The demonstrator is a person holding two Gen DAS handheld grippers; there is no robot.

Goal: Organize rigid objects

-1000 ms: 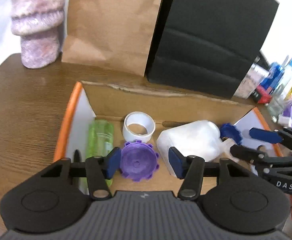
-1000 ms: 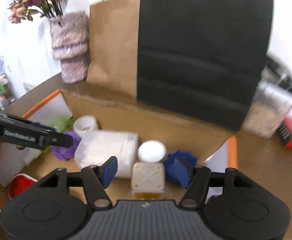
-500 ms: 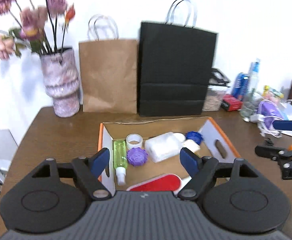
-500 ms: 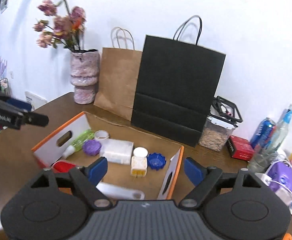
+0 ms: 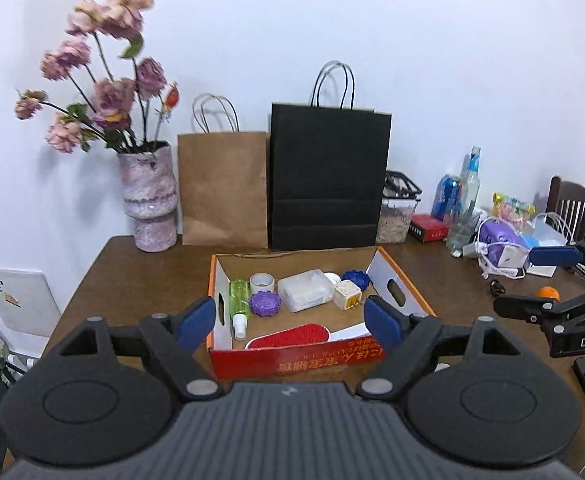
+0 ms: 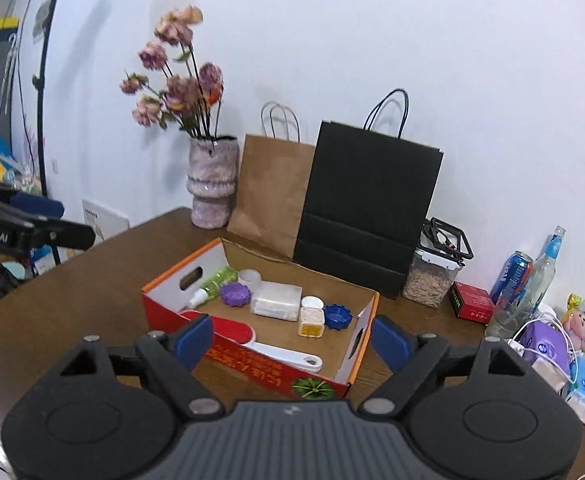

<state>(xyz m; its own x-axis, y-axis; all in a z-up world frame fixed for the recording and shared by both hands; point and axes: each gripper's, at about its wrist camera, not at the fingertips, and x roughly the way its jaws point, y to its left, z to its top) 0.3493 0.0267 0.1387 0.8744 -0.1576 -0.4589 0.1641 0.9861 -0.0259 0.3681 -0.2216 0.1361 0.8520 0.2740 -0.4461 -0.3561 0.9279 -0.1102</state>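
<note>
An open cardboard box (image 5: 320, 362) (image 6: 180, 278) with orange rims sits on the brown table. Inside lie a green spray bottle (image 5: 239, 296), a white tape roll (image 5: 262, 281), a purple lid (image 5: 266, 304), a translucent white container (image 5: 306, 290), a cream cube jar (image 5: 347, 294), a blue lid (image 5: 356, 279) and a red-and-white brush (image 5: 292, 336). My left gripper (image 5: 290, 324) is open and empty, held back above the box's near side. My right gripper (image 6: 290, 340) is open and empty, held back over the box's near right corner. The right gripper also shows in the left wrist view (image 5: 544, 280).
A vase with flowers (image 5: 150, 200), a brown paper bag (image 5: 222, 188) and a black paper bag (image 5: 328, 176) stand behind the box. A food jar (image 6: 432, 276), red box (image 6: 470, 302), can, bottles and cluttered packets fill the right side. An orange ball (image 5: 548, 293) lies at right.
Both grippers have pulled far back and up from inside the box. Both have opened wider. The box's contents lie where they were.
</note>
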